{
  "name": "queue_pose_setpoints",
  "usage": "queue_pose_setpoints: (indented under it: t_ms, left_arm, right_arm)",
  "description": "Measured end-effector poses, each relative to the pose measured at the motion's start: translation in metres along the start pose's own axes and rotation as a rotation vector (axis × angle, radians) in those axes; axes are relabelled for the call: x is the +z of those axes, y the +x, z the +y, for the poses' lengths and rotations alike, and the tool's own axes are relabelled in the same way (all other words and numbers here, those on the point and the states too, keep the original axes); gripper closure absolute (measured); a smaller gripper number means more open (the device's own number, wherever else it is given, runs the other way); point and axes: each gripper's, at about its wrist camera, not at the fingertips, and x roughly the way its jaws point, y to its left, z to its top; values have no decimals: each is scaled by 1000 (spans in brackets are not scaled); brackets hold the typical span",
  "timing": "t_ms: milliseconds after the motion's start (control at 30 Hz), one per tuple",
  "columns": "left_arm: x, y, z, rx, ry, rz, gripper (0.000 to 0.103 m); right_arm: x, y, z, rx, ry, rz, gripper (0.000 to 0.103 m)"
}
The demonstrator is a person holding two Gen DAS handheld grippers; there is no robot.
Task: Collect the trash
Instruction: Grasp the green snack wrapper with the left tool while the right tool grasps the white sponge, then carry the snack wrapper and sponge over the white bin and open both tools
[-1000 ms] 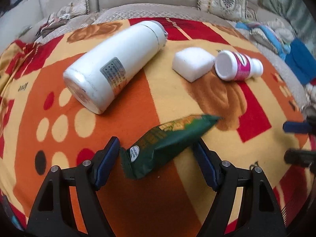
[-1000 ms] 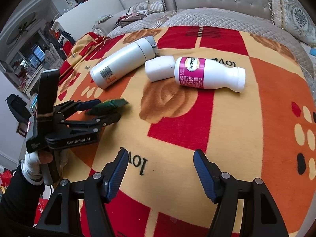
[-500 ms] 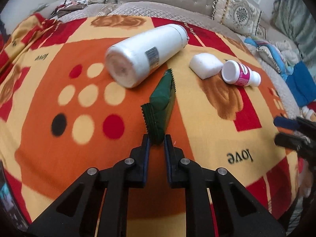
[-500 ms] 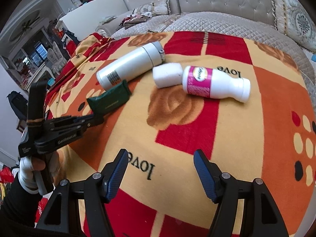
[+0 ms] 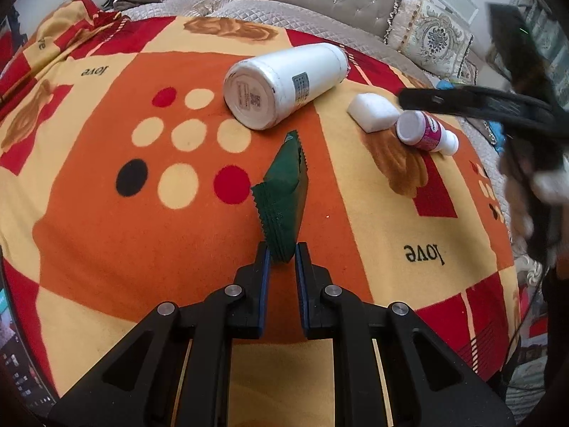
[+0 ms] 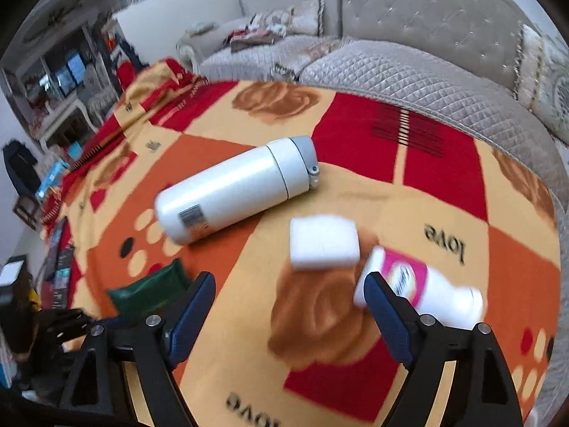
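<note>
My left gripper (image 5: pixel 281 254) is shut on the near end of a dark green snack wrapper (image 5: pixel 284 192), which hangs lifted above the blanket; the same wrapper (image 6: pixel 149 290) shows at lower left in the right wrist view. My right gripper (image 6: pixel 290 297) has its jaws opening, with nothing between them. It hovers over the blanket just short of a white foam block (image 6: pixel 323 242) and beside a small white bottle with a pink label (image 6: pixel 419 293). From the left wrist camera, the foam block (image 5: pixel 373 112) and pink-label bottle (image 5: pixel 426 131) lie at right, under the blurred right gripper.
A large white flask (image 5: pixel 281 83) lies on its side on the orange, red and yellow blanket (image 5: pixel 106 231); it also appears as the flask (image 6: pixel 234 194) in the right wrist view. A grey quilted sofa (image 6: pixel 426 71) with cushions runs behind.
The left gripper closed on the green wrapper and lifted it, swinging it upright. The right gripper moved forward toward the foam block and pink-label bottle, and its jaws widened.
</note>
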Motion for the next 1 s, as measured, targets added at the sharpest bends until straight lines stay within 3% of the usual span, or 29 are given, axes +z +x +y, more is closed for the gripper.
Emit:
queue_pose_setpoints:
  t_ms: [233,300,367,433,533,600,667,800,1000]
  left_arm:
    - [3,-5,6,-30,-12,-25,89]
    - [4,-8,6,-24,1,-38,80]
    - [4,-12,5,-26,19,-54,59]
    - [6,-14,5,-32,32,-61,50]
    - [7,-13,4,-7,50,-64,50]
    - [9,-10,5,15,51,-58,50]
    - [14,-8,5,59,62,-66,49]
    - [22,0,2,125,99,-77,49]
    - [33,30,-1,173,130,-3,49]
  right_arm:
    - [28,45,-8,-69,-15,70,20]
    - [32,55,-13,-89,-17,97,20]
    - [34,65,-15,-97,-24,130,20]
    - [34,71,-16,-101,-35,152,20]
    - [31,78,-10,-111,-68,172,26]
    - [26,78,-5,-124,-83,172,42]
    - [21,71,0,-155,-125,147,50]
    - [5,43,2,-66,-113,89,53]
    - [-33,-4,15,10,-124,21,53]
